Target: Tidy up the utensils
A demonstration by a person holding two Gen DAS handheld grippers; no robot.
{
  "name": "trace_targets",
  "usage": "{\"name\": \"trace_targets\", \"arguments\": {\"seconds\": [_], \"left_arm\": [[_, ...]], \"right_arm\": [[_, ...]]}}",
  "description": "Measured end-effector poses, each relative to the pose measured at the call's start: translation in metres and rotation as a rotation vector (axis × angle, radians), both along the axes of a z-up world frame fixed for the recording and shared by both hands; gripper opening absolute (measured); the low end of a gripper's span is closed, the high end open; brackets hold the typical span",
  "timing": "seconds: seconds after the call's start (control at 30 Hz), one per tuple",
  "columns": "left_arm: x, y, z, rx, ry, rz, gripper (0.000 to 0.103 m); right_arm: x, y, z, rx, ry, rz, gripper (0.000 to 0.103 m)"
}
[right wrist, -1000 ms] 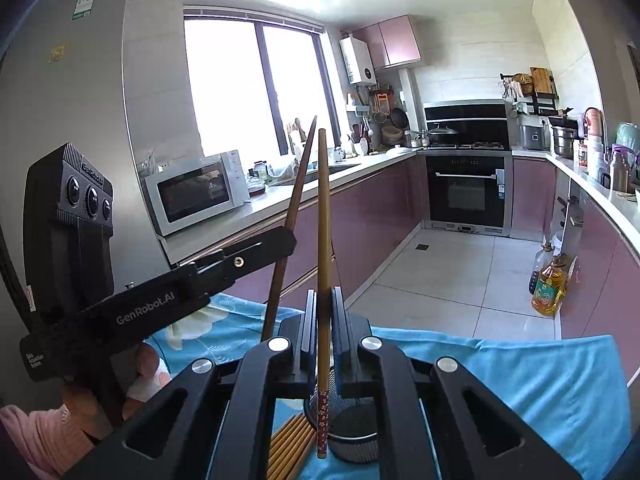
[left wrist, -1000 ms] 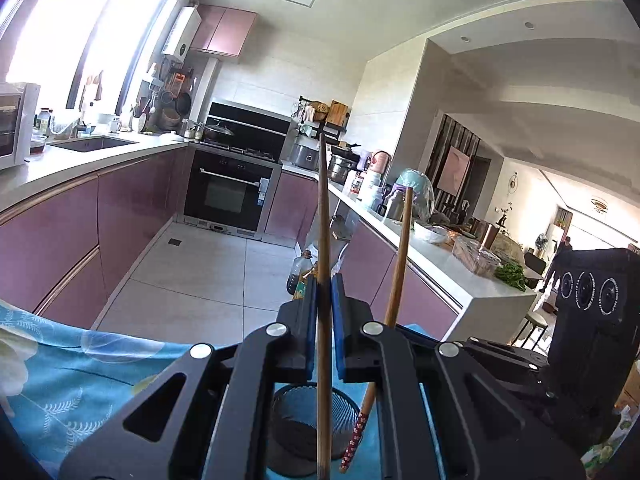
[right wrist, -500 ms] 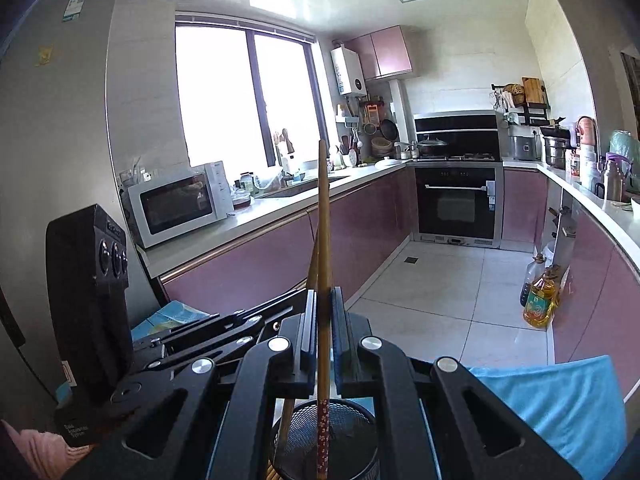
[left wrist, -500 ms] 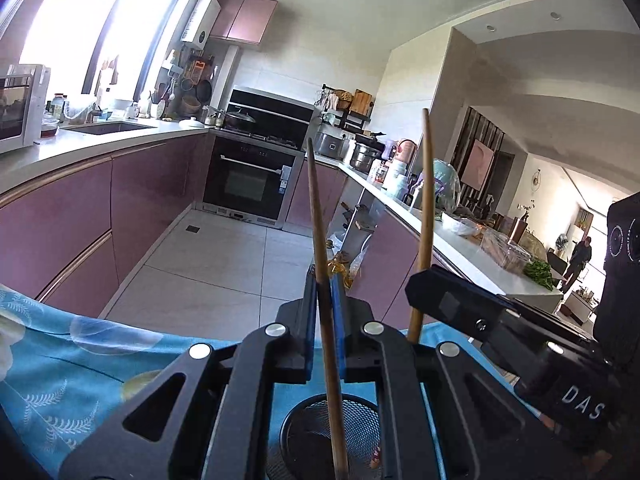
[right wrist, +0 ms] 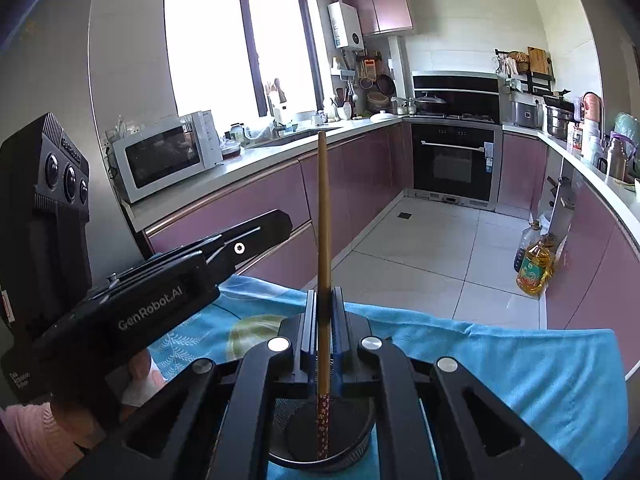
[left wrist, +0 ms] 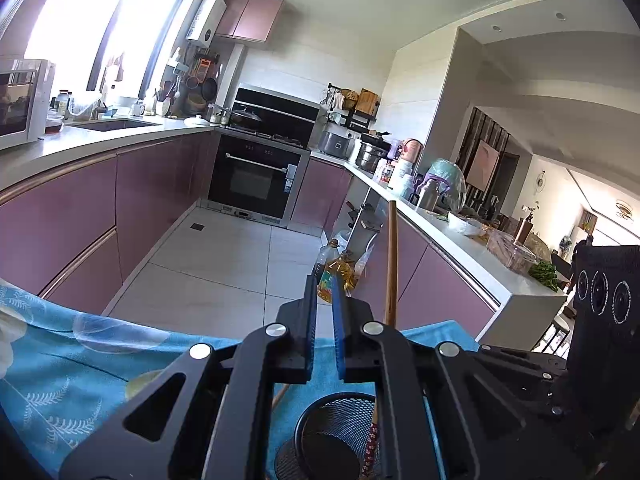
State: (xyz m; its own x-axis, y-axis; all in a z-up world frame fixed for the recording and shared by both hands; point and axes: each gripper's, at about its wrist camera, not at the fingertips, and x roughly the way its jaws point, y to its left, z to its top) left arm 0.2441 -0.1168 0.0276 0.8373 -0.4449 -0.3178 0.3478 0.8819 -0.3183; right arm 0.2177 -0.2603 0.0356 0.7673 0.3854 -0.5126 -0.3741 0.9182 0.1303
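My right gripper [right wrist: 323, 300] is shut on a wooden chopstick [right wrist: 323, 216] that stands upright. Its patterned lower end reaches down into the black mesh cup [right wrist: 320, 440] just below the jaws. The left wrist view shows the same chopstick [left wrist: 391, 264] rising to the right of my left gripper [left wrist: 323, 292], its patterned end inside the mesh cup [left wrist: 340, 436]. The left jaws are shut with nothing between them. In the right wrist view the left gripper [right wrist: 280, 220] reaches in from the left, beside the chopstick and apart from it.
A blue floral cloth [right wrist: 520, 364] covers the table under the cup; its far edge drops to the tiled kitchen floor. A loose chopstick [left wrist: 280, 396] lies on the cloth left of the cup. A hand in a pink sleeve [right wrist: 24, 432] holds the left gripper.
The chopstick that my left gripper held is gone from its jaws. The right gripper has sunk, bringing its chopstick's lower end into the cup. The left gripper has moved to the left of it.
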Motion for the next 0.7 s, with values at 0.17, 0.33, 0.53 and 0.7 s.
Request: {"name": "trace_targets", "arguments": {"seconds": [0.17,0.33,0.53,0.7], "left_arm": [[-0.001,0.005,-0.006,0.0,0.013,-0.015,0.008],[-0.004,0.021,-0.008,0.03,0.02,-0.029,0.01],[-0.003,0.047,-0.025,0.082,0.077,0.006,0.029],[0.008,0.066,-0.054,0.157,0.18,0.007,0.031]], "right_arm": [[0.0,0.001,-0.008,-0.008,0.022,0.002,0.006],[0.0,-0.003,-0.014,-0.01,0.047,0.009,0.006],[-0.001,-0.003,-0.022,-0.021,0.068,0.005,0.012],[-0.007,0.004,-0.021,-0.04,0.054,0.013,0.017]]}}
